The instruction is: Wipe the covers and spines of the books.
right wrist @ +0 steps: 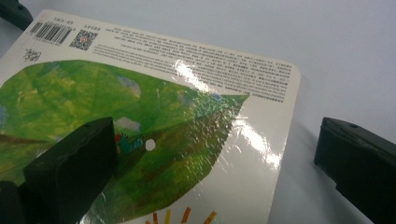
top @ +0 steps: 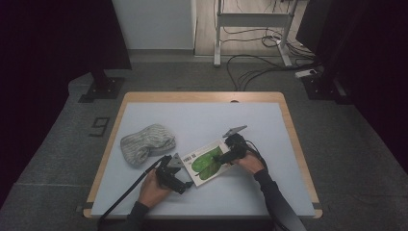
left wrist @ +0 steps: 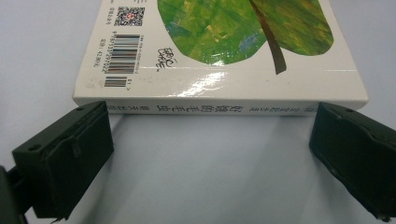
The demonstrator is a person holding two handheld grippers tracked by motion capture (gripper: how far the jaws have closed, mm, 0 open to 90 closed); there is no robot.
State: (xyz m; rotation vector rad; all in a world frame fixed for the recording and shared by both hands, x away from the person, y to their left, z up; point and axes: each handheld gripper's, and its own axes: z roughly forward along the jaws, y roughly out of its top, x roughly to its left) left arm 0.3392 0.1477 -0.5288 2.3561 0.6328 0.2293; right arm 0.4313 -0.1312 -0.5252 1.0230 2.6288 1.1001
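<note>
A picture book (top: 206,163) with a green leaf on its white cover lies flat on the table, back cover up with its barcode showing. My left gripper (top: 182,179) is open at the book's near left corner. In the left gripper view the book's spine (left wrist: 219,108) lies just beyond my left gripper (left wrist: 210,154), spanning the gap between the two jaws. My right gripper (top: 226,158) is open at the book's right end. In the right gripper view my right gripper (right wrist: 215,144) has one jaw over the leaf cover (right wrist: 154,116) and the other over the bare mat.
A grey knitted hat (top: 146,143) lies on the left of the white mat (top: 216,115), close to the book. The mat covers a wooden table (top: 202,96). Cables and stand legs are on the floor beyond the far edge.
</note>
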